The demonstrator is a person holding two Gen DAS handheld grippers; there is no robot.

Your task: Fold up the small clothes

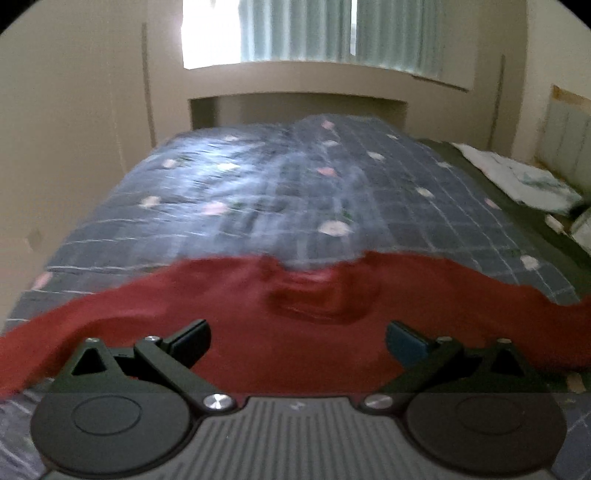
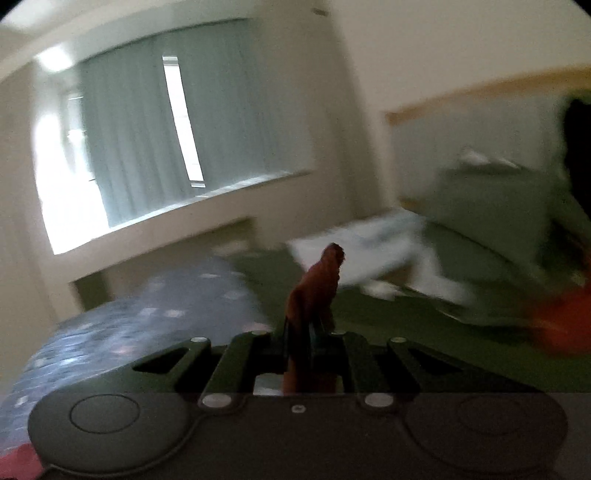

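I am working over a bed point(image 1: 110, 236) covered by a blue checked quilt point(image 1: 288, 184) with pale flowers. A red garment point(image 1: 258, 332), the small piece I mean to fold, lies spread across the near edge of the bed, reaching from the left edge toward the right, with a puckered fold near its middle. My left tongs point(image 1: 297, 338) hang just above it with the two pads wide apart and nothing between them, so that hand is released and free to take a new hold. My right tongs point(image 2: 301, 332) are clenched on a bunched tip of the same red cloth point(image 2: 317, 280), which stands up between the pads like a small peak; I judge I am holding that corner raised so the fabric can be drawn over for a fold. The right view is blurred and tilted. White cloths point(image 2: 369, 236) lie on the green sheet point(image 2: 406, 332) toward the bed's far right corner, near the padded headboard point(image 1: 565, 147). A curtained window point(image 1: 325, 33) is beyond the bed's far edge.
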